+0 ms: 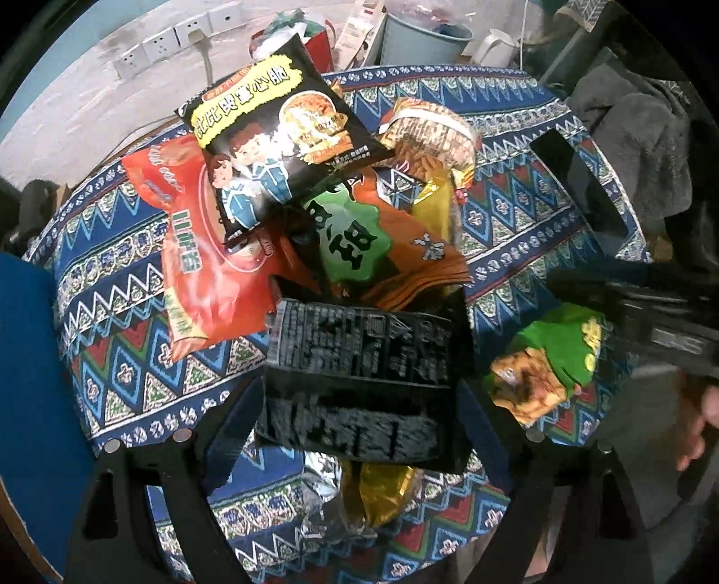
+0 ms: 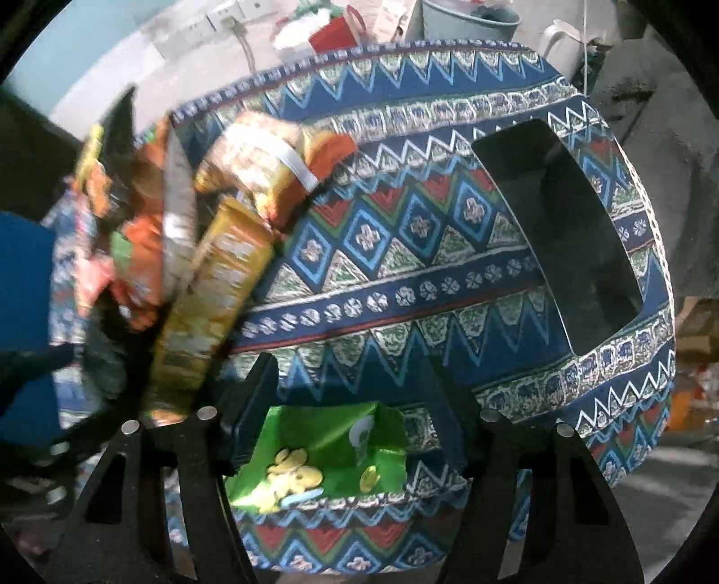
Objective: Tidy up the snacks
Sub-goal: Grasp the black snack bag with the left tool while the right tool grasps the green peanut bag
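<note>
My left gripper (image 1: 359,404) is shut on a black snack packet (image 1: 364,373) with white print and holds it above the patterned tablecloth (image 1: 117,359). Under it lies a gold and silver packet (image 1: 373,498). Beyond lies a pile: a red bag (image 1: 202,251), a black cartoon bag (image 1: 278,134), an orange and green bag (image 1: 368,242) and a clear noodle-snack bag (image 1: 431,134). My right gripper (image 2: 346,431) is shut on a green snack bag (image 2: 323,458); that bag also shows in the left wrist view (image 1: 548,359). The pile (image 2: 179,233) is blurred at the left of the right wrist view.
A black rectangular bin (image 2: 566,233) sits at the table's far right edge, also in the left wrist view (image 1: 584,188). Behind the table are wall sockets (image 1: 170,40), a red bag (image 1: 314,40), a grey bucket (image 1: 422,36) and a white kettle (image 1: 494,45). A blue chair (image 1: 31,404) stands at left.
</note>
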The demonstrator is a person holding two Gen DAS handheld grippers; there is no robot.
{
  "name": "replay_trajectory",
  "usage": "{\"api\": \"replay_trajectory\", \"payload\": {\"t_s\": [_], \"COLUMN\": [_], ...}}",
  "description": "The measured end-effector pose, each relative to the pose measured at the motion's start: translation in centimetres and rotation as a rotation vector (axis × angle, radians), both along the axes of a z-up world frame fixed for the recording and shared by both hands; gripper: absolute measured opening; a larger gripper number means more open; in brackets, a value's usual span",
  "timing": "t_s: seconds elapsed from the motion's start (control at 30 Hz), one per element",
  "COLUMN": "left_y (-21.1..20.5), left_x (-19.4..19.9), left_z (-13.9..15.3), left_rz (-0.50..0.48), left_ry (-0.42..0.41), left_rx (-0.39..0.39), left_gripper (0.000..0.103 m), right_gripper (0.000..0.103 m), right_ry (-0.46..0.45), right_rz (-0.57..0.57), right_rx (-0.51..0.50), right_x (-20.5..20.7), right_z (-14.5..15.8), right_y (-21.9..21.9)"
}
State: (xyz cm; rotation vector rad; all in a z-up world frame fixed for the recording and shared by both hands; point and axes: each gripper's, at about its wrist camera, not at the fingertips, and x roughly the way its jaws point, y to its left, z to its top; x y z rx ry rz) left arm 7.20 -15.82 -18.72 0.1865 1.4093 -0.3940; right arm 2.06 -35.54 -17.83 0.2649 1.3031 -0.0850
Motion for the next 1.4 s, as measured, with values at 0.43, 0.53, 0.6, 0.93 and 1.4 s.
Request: {"api": "replay_trajectory", "payload": {"t_s": [0.43, 0.53, 0.6, 0.93, 1.4], "left_y": [1.0, 0.9, 0.9, 3.9, 10.2], "left_x": [1.4, 1.1, 0.9, 0.1, -3.0], "left_z": [-2.8, -2.4, -1.9, 1.0, 2.3], "left_rz": [0.101, 0.069, 0.058, 0.058, 0.062], "left_ry": [0.091, 0.075, 0.054, -0.013, -0.064], "left_rx": [-0.102, -0.126, -0.121, -0.108, 0.043], "left_gripper": [0.088, 0.072, 0.071, 0.07, 0.07], "right_gripper": [0.077, 0.079, 0.079, 0.079, 0.079], "right_ry": [-0.006, -0.025, -0.032, -0.057, 0.035], "right_rz": [0.058, 0.106, 0.151, 0.444, 0.832], "right_rx": [0.091, 0.057, 0.027, -0.152, -0.361], "right_x": [-4.4, -4.2, -4.7, -5.2, -4.8], "right_z": [2.3, 2.6, 3.0, 3.0, 0.2], "right_y": [1.3, 2.0, 2.6, 6.9, 10.8]}}
